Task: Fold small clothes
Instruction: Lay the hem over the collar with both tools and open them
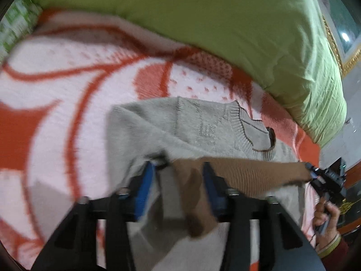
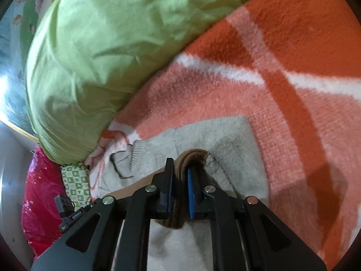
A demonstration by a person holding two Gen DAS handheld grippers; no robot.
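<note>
A small grey knit sweater [image 1: 191, 124] lies on the bed, its collar toward the green pillow. Its brown ribbed hem [image 1: 248, 171] is folded up over the body and stretched between my two grippers. My left gripper [image 1: 178, 171] is open: the blue pads stand wide apart and the hem droops loosely between them. In the right wrist view my right gripper [image 2: 180, 169] has its pads close together on a bunched fold of the brown hem [image 2: 194, 155], above the grey sweater [image 2: 225, 135]. The right gripper [image 1: 315, 171] also shows at the hem's far end, held by a hand [image 1: 327, 216].
An orange and white patterned blanket [image 1: 56, 79] covers the bed [image 2: 282, 67]. A large green pillow [image 1: 203, 22] lies along the far side, close to the collar [image 2: 90, 56]. Pink cloth [image 2: 40, 192] and a green checked cloth [image 2: 74, 180] sit at the bed's edge.
</note>
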